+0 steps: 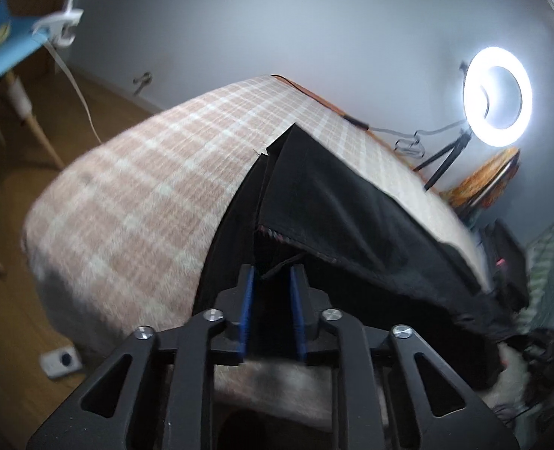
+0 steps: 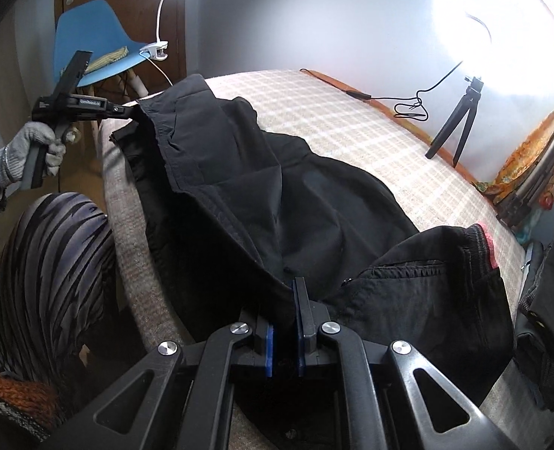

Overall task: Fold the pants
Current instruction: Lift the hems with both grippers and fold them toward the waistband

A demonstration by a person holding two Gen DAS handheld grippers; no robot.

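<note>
- Looking down both wrist views, I see the black fabric pants point(image 2: 277, 187) lying across the pink-and-white checked bed cover point(image 2: 352, 112), their long axis running from the near right, where the red-lined elastic waistband point(image 2: 481, 242) sits, toward the far left edge of the bed.
- My right gripper point(image 2: 284, 322) has its blue pads nearly together with a fold of the pants pinched between them, at the near edge beside the waist end.
- My left gripper point(image 1: 273, 292) has its blue pads a narrow way apart; dark cloth lies between and just ahead of them, but I cannot tell that they press on it, so I judge the cloth is free.
- In the right wrist view the left gripper, gripped by a white knitted glove point(image 2: 25, 150), sits at the far left, at the leg end of the pants.
- So each hand is at one end of the long axis; I judge the next move turns on bringing one end over the other along that line.
- White lettering on the left gripper's black body shows, but it is too small for me to read; I see no other writing.
</note>
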